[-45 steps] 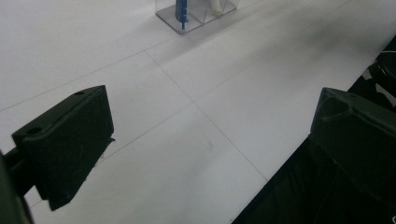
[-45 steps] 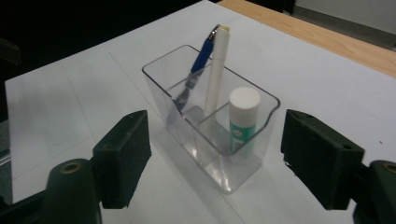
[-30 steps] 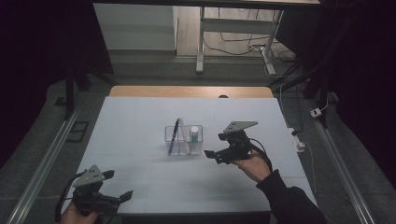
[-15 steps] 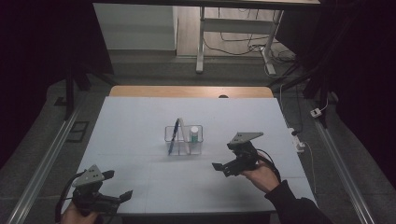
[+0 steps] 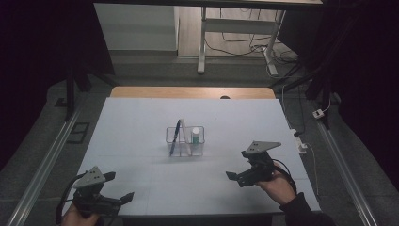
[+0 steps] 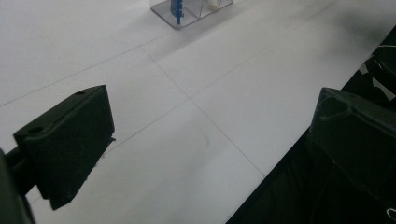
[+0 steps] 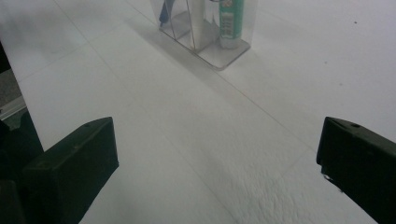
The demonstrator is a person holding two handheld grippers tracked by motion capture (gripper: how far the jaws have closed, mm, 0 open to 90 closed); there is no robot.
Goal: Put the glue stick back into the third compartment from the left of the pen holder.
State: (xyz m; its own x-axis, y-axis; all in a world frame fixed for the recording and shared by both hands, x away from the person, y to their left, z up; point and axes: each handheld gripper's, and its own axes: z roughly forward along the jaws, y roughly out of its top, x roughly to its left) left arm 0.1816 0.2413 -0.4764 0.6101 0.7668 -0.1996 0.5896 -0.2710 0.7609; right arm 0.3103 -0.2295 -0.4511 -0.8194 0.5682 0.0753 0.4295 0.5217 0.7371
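Observation:
A clear organizer [image 5: 201, 147] stands at the middle of the white table [image 5: 136, 117]. A blue pen [image 5: 175, 135] leans in its left part and a green-and-white tube [image 5: 195, 137] stands in its right part. My right gripper [image 5: 236, 179] hovers front right of it, pointing left, a hand's width away. Its jaws have just opened wider and stand open with nothing between them. In the right gripper view the tube [image 7: 231, 23] and the organizer's base [image 7: 224, 57] lie far ahead of that gripper [image 7: 219, 154]. My left gripper [image 5: 120, 186] rests open at the front left corner, over bare table in the left gripper view [image 6: 210, 121].
The table's front edge runs just under both hands. A wooden strip [image 5: 188, 92] borders the far edge. A power strip and cables [image 5: 299, 141] lie off the right side. Metal rails [image 5: 42, 165] flank the table on the floor.
My right gripper has drawn back from the organizer toward the front right of the table. The left gripper has stayed where it was.

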